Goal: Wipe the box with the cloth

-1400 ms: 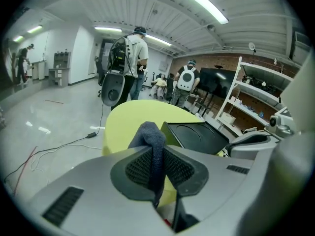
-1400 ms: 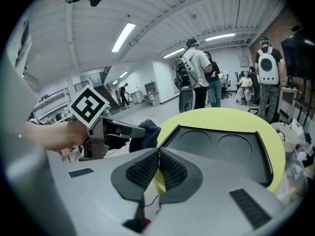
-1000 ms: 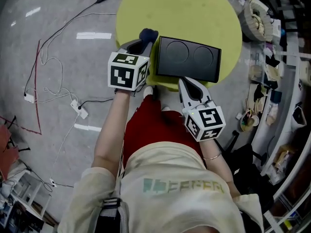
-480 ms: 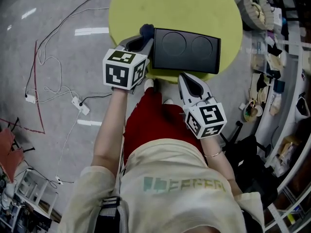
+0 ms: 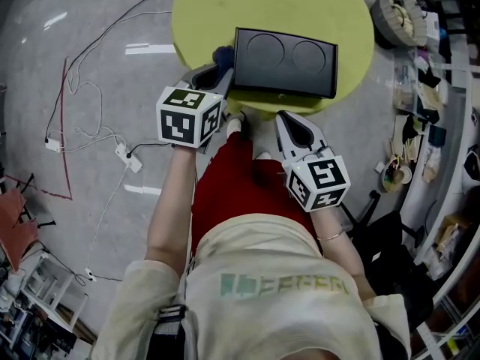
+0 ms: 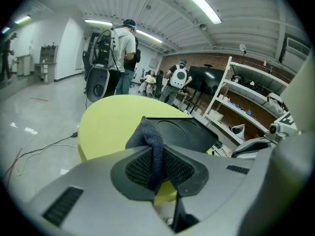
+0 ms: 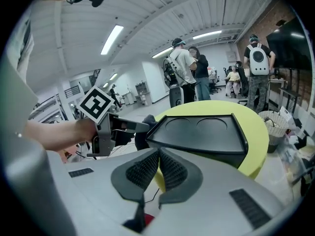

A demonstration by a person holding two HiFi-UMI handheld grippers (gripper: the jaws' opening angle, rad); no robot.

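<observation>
A black box (image 5: 285,62) with two round recesses in its top lies on the near part of a round yellow-green table (image 5: 300,2). My left gripper (image 5: 216,72) is by the box's near-left corner, shut on a dark blue cloth (image 5: 222,54) that bulges past its tips. In the left gripper view the cloth (image 6: 146,134) is pinched between the pads of the left gripper (image 6: 156,154), with the box (image 6: 184,132) just beyond. My right gripper (image 5: 291,126) hangs off the table's near edge, shut and empty. The right gripper (image 7: 158,157) faces the box (image 7: 202,132).
Cables and a power strip (image 5: 124,157) trail over the grey floor at left. Cluttered shelves (image 5: 420,88) line the right side. Several people (image 6: 123,48) stand behind the table. The holder's legs in red (image 5: 232,186) are below the table edge.
Both grippers have drawn back toward the person relative to the box. The cloth slid from the box's far-left corner down along its left side to the near-left corner.
</observation>
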